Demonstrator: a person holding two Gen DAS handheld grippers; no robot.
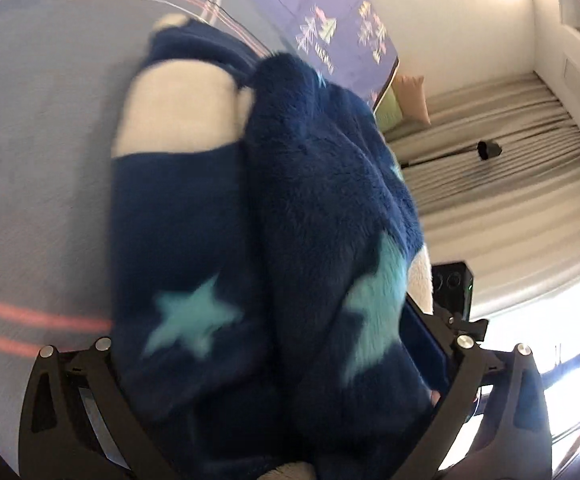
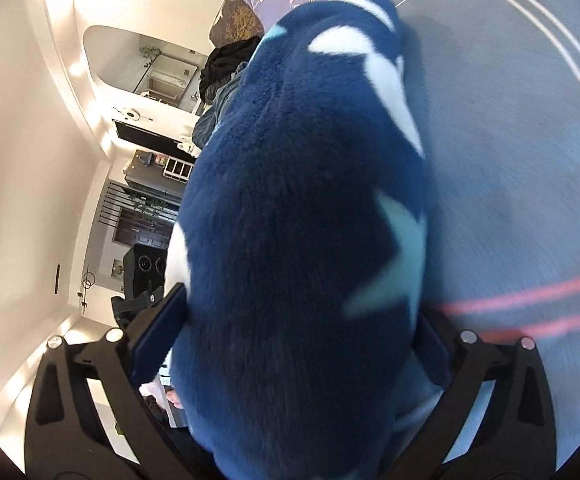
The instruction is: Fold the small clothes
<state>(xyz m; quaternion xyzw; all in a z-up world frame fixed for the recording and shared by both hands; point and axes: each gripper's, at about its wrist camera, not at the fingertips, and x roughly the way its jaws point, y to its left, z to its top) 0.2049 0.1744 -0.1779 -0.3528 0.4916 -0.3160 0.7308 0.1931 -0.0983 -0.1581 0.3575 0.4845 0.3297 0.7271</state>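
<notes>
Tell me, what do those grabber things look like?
Both are black frames with triangle-shaped cut-outs and shiny round silver bolts at the joints. The left gripper and the right gripper each have flat, dark blue finger pads. No cables or sleeves show.

Left gripper: matte black plastic linkage arms with triangular cut-outs, 4 round silver screw heads capping the joints. Right gripper: the same black frame, 4 silver screw heads again, and dark navy rectangular finger pads at the inner edges. Fingertips of a bare hand peek beside one pad.
</notes>
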